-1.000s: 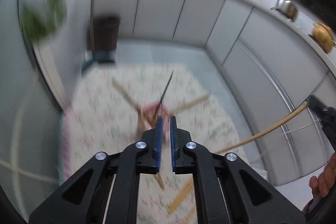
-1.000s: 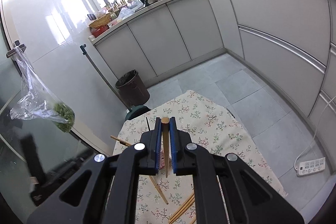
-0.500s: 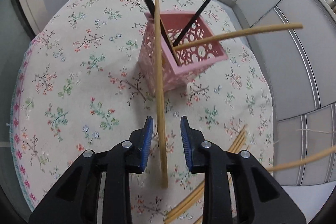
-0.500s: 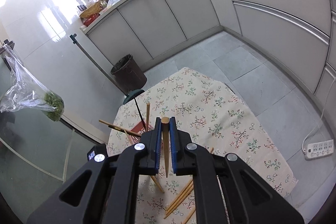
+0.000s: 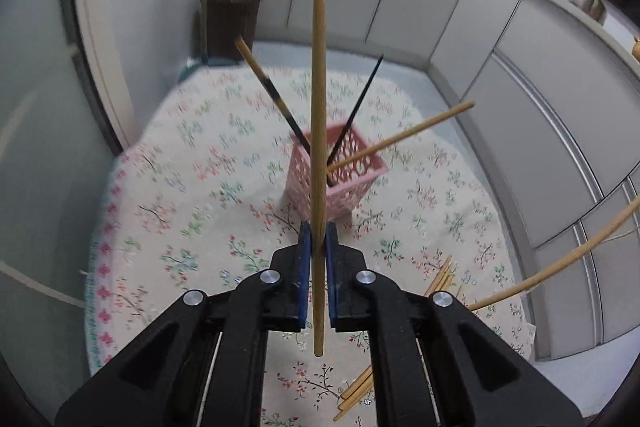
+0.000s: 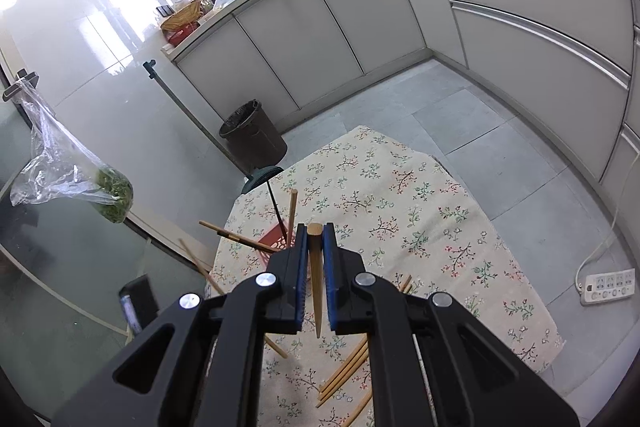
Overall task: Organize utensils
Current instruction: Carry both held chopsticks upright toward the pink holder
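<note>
A bench [image 5: 192, 187] covered by a flowered cloth is sitting in a kitchen corner, with grey cabinets [image 6: 304, 39] running along the walls behind it and a dark bin [image 6: 253, 139] standing on the floor past its far end. A pink openwork basket [image 5: 352, 187] is standing on the cloth near the middle, and three chopsticks are leaning out of it: a light one with a dark lower half [image 5: 272, 95], a thin black one [image 5: 360, 107] and a plain wooden one [image 5: 404, 135] pointing toward the cabinets. A loose bunch of wooden chopsticks [image 6: 344, 371] is lying flat on the cloth at the near edge, well apart from the basket. The left tongs [image 5: 316, 239] are clenching a long wooden chopstick [image 5: 319, 107], which is standing up between the blue pads in front of the basket, its lower end hanging below them. The right tongs [image 6: 315, 239] are clenching a second wooden chopstick [image 6: 315, 267], seen almost end-on, its thick end poking out past the tips and its thin end pointing back toward the camera.
</note>
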A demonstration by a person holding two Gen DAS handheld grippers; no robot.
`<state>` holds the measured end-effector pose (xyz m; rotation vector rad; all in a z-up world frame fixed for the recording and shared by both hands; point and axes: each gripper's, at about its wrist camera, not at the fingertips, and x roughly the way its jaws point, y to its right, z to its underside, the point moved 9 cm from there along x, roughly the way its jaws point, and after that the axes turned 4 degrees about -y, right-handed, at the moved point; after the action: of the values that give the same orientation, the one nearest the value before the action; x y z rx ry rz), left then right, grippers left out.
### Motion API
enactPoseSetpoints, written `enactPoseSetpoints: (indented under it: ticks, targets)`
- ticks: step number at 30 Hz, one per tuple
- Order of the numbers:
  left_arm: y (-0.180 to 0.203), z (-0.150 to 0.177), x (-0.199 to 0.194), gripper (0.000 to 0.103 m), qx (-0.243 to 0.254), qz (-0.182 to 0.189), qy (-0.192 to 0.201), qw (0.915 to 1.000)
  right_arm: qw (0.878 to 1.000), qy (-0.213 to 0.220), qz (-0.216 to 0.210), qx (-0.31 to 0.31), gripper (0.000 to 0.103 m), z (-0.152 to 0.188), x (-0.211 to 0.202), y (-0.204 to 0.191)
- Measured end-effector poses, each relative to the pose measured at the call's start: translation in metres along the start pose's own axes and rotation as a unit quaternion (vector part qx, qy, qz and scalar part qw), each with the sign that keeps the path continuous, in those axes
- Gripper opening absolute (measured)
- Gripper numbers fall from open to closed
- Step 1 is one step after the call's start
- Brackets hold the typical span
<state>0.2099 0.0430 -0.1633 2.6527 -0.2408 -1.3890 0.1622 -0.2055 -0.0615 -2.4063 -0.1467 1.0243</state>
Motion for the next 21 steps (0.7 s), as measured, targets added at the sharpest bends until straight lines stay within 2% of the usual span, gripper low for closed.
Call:
enactPoseSetpoints:
  ticks: [4, 6, 12, 15, 21]
  targets:
    - [0.005, -0.007, -0.034, 0.006, 0.014, -0.002, 0.044, 0.9989, 1.000, 0.011, -0.004, -0.008, 0.008, -0.005, -0.014, -0.013]
    - [0.008, -0.015, -0.049, 0.006, 0.011, 0.012, 0.065, 0.9978, 1.000, 0.020, -0.005, -0.014, 0.008, -0.010, -0.021, -0.020]
    - [0.021, -0.061, -0.075, 0.006, 0.011, 0.040, 0.114, 0.9926, 0.999, 0.034, -0.006, -0.027, 0.008, -0.027, -0.030, -0.038]
    - [0.027, -0.086, -0.076, 0.006, 0.011, 0.044, 0.136, 0.9897, 0.999, 0.035, -0.006, -0.034, 0.008, -0.035, -0.026, -0.045]
    - [0.034, -0.120, -0.038, 0.006, 0.008, 0.034, 0.151, 0.9880, 0.999, 0.030, -0.001, -0.042, 0.008, -0.049, -0.005, -0.048]
